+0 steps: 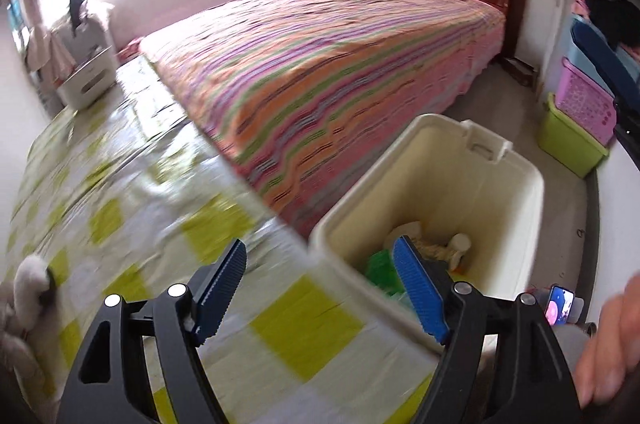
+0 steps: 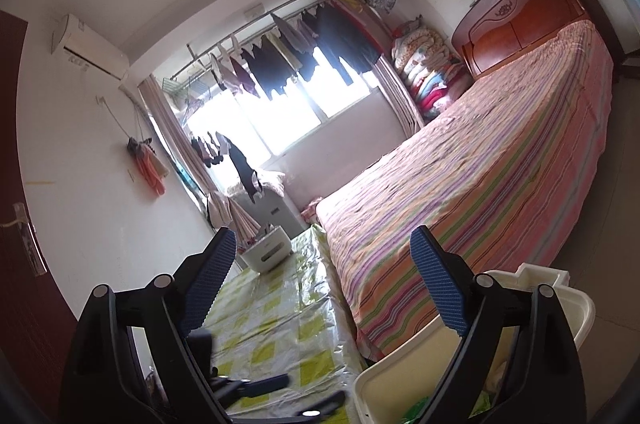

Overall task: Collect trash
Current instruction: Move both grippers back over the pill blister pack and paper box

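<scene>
The left gripper (image 1: 320, 266) hangs tilted down over the near corner of the cream bin (image 1: 516, 184); its jaws stand wide apart, nothing between the blue pads (image 1: 420, 288), and they touch nothing; one pad sits over the checked table cover (image 1: 120, 216), the other over the bin's mouth. Inside the bin, at about two o'clock from that gripper, lies the collected trash (image 1: 432, 248): pale crumpled pieces and something green, low against the near wall. At four o'clock a hand (image 1: 612, 344) shows at the picture's edge, with a lit phone (image 1: 560, 304) on the floor just beyond it. The right gripper (image 2: 324, 284) is held level, its jaws also wide open and empty; the same bin (image 2: 384, 380) sits at its five o'clock, touching nothing of it; dark parts of the other gripper lie low at six o'clock over the shiny yellow-and-white cover. Further off, at one o'clock, the striped bed (image 2: 480, 192) runs back to a red-brown headboard (image 2: 520, 24); a white appliance (image 2: 266, 252) stands at twelve o'clock on the far end of the table; beyond it, laundry (image 2: 304, 60) hangs on a rail across the bright window; coloured crates (image 1: 580, 112) are stacked by the wall at three o'clock.
</scene>
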Demonstrator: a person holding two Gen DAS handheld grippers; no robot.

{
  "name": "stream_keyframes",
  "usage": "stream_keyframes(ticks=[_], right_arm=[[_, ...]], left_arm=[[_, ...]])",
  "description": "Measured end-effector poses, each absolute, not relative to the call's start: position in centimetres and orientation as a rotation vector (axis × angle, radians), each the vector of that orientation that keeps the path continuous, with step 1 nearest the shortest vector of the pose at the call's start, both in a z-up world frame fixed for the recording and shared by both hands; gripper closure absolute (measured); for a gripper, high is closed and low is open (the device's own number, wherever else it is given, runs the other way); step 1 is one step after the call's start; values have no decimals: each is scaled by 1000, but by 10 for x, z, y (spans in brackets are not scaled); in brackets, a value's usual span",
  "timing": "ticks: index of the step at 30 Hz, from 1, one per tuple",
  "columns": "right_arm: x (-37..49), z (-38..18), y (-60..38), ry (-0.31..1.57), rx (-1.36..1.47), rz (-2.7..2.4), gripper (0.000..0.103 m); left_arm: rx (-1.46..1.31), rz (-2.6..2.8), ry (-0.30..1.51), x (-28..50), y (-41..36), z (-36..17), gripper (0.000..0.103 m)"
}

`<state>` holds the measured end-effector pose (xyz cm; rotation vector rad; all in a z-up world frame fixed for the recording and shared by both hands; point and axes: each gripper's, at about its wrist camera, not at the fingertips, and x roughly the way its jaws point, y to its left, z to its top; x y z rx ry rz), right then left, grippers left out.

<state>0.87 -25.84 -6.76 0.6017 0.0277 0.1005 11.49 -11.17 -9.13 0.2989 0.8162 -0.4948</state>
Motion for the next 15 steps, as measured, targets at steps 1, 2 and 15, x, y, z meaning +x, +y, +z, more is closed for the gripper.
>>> stream_keyframes(ticks=[1,2,15], right_arm=[[10,-67,-255,33,595,103,15],[12,-67,-252,40,588,106,15],[33,-65,-183,124,415,172,15]], left_arm=[[294,-480,814,115,-101,-90,29],[290,-463,805,114,-91,-89,29],[230,-101,619,108,58,-48,29]])
